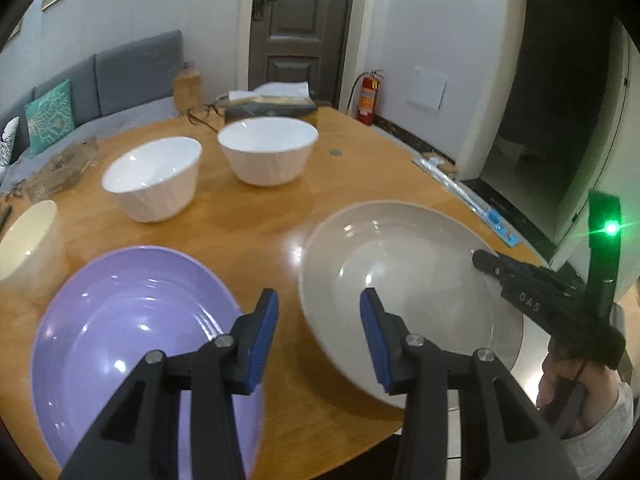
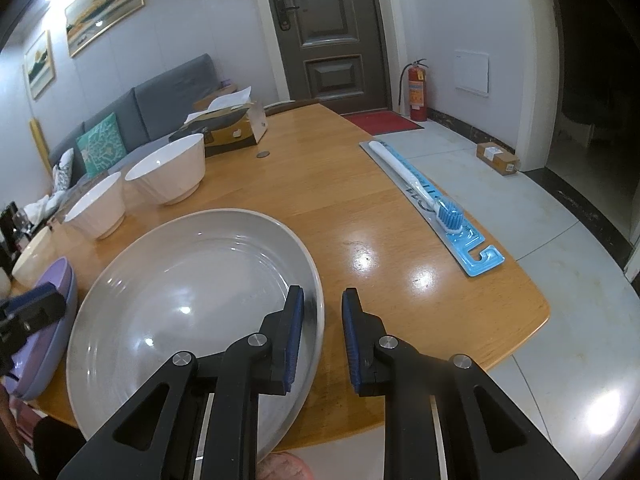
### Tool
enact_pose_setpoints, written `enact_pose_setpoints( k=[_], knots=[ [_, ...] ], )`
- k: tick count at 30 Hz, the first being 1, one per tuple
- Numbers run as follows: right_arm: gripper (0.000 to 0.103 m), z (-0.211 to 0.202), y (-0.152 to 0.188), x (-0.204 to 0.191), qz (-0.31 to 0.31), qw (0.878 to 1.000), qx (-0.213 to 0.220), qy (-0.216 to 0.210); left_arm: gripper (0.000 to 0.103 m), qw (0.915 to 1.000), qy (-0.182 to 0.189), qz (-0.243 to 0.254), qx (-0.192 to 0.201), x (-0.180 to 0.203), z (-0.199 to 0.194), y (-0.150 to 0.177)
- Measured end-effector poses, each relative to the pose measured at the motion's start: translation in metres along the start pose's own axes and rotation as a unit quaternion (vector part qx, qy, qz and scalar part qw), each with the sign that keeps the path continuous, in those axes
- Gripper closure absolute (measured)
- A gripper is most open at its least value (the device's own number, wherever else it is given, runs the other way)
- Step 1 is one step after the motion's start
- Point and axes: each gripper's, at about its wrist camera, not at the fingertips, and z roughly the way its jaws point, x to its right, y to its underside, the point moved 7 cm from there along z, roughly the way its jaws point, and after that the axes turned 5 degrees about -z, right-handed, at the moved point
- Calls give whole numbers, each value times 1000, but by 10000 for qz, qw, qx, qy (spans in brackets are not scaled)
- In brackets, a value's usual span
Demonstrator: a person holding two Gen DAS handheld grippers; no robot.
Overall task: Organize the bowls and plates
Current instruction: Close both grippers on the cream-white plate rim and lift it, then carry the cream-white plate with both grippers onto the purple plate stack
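Observation:
On the wooden table (image 1: 248, 232) a purple plate (image 1: 120, 340) lies at the near left. A grey plate (image 1: 400, 280) sits to its right, tilted and overhanging the near table edge. My right gripper (image 2: 324, 292) is shut on the grey plate (image 2: 192, 300), with one pad inside its right rim and one outside. My left gripper (image 1: 319, 296) hangs open over the strip of table between the two plates, holding nothing. Behind the plates stand two white bowls (image 1: 154, 178) (image 1: 268, 148), apart from each other. A cream bowl (image 1: 28, 236) stands at the far left.
A tissue box (image 2: 228, 128) and a coin (image 2: 263, 155) lie at the back of the table. A packaged toothbrush (image 2: 432, 204) lies along the right edge. A person's hand (image 1: 560, 384) holds the right gripper's handle. Beyond are a sofa, a door and a fire extinguisher.

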Motion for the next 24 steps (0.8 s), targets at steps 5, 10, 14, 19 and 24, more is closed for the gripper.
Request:
enact_pose_setpoints(
  k=[5,10,14,19,24],
  knots=[
    [89,2,1,-1,-28,10000,-28,-67,75,9996,-217,4,-192,1,15,7],
    [89,5,2,-6,-79,9997,-52,-233,77,9991,-268,61,-334,3,24,11],
    [86,5,3,-10,-150,9993,-73,-323,79,9987,-295,94,-408,6,31,15],
    [86,4,5,-9,-153,9991,-109,-385,79,9985,-325,115,-415,6,34,14],
    [86,3,4,-7,-157,9990,-114,-411,78,9986,-295,75,-423,6,34,15]
  ],
)
